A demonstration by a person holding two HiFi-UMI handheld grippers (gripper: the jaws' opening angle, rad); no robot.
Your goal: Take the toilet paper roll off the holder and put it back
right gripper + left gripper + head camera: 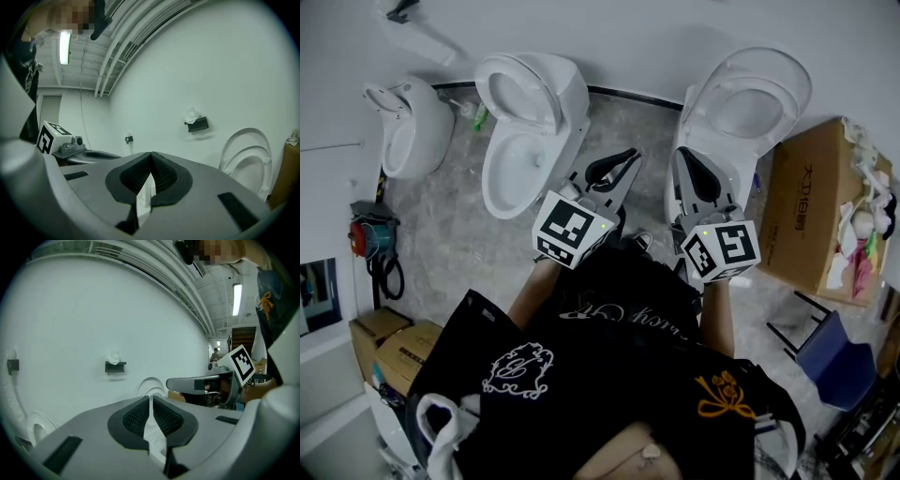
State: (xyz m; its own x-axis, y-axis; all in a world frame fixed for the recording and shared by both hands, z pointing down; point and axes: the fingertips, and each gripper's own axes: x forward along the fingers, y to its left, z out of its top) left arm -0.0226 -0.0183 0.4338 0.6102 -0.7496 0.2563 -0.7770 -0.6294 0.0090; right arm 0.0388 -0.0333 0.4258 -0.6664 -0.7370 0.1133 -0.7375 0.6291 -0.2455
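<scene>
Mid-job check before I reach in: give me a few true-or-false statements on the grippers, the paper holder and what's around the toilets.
1. The left gripper and the right gripper are both shut, with nothing between the fingers. True.
2. White paper sits on the black wall holder. True.
3. The right gripper is touching the holder. False: it is held well short of the wall, apart from the holder.
4. A cardboard box stands beside the right-hand toilet. True.
5. That toilet's lid is down. False: it is raised.
</scene>
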